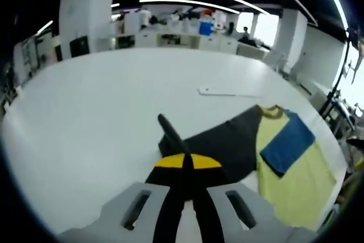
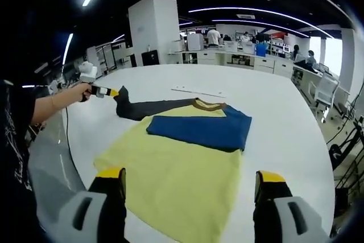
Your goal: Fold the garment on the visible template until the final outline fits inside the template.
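Observation:
A yellow T-shirt [image 2: 176,169] lies flat on the white table [image 2: 273,106]. Its blue sleeve [image 2: 199,129] is folded across the chest, and its dark grey sleeve [image 2: 153,108] stretches out to the side. My left gripper [image 1: 187,162] is shut on the tip of the dark sleeve [image 1: 168,130], which sticks up past the yellow-tipped jaws. In the right gripper view, a hand holds that left gripper [image 2: 111,92] at the sleeve's end. My right gripper [image 2: 190,176] is open, its jaws wide apart just above the shirt's near hem. The shirt [image 1: 296,180] also lies at the right in the left gripper view.
A thin white strip [image 2: 199,92] lies on the table beyond the collar, also seen as a strip [image 1: 227,91] in the left gripper view. An office chair [image 2: 325,92] stands off the table's right side. Desks, pillars and people fill the background.

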Demonstrator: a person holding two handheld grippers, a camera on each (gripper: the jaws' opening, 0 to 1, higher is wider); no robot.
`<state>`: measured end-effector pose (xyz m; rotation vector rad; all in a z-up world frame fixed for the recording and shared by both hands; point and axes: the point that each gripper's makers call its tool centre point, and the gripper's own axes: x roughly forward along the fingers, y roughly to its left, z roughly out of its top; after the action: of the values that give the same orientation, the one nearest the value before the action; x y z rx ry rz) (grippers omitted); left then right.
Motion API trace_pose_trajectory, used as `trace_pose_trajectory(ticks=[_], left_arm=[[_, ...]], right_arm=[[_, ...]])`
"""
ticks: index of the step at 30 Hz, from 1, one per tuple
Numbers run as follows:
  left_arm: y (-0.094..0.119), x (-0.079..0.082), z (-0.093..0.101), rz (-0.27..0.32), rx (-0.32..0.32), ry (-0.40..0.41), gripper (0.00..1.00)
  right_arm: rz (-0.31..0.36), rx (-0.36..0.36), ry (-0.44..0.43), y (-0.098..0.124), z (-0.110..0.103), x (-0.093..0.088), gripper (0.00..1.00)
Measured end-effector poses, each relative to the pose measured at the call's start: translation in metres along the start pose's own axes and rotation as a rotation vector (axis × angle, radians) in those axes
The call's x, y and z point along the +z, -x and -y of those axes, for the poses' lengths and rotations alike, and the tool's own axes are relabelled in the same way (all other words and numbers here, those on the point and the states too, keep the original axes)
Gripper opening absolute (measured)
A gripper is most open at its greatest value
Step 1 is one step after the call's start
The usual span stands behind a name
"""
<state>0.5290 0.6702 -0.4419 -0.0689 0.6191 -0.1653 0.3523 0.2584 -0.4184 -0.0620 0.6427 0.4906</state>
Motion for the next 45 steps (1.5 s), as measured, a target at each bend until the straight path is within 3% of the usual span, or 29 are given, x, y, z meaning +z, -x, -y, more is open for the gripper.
trace_pose_trajectory(ticks=[16, 35, 45], left_arm=[[-0.012, 0.035, 0.082, 0.054, -0.146, -0.07, 0.0], [-0.031, 0.058, 0.179, 0.065, -0.295, -0.158, 0.0], [-0.038, 0.059, 0.219, 0.057, -0.35, -0.206, 0.0]], right_arm=[[0.008, 0.002, -0.015, 0.005, -0.006, -0.007, 0.94], [-0.008, 0.001, -0.012, 0.011, -0.011, -0.015, 0.95], [-0.016, -0.006, -0.011, 0.011, -0.009, -0.016, 0.95]])
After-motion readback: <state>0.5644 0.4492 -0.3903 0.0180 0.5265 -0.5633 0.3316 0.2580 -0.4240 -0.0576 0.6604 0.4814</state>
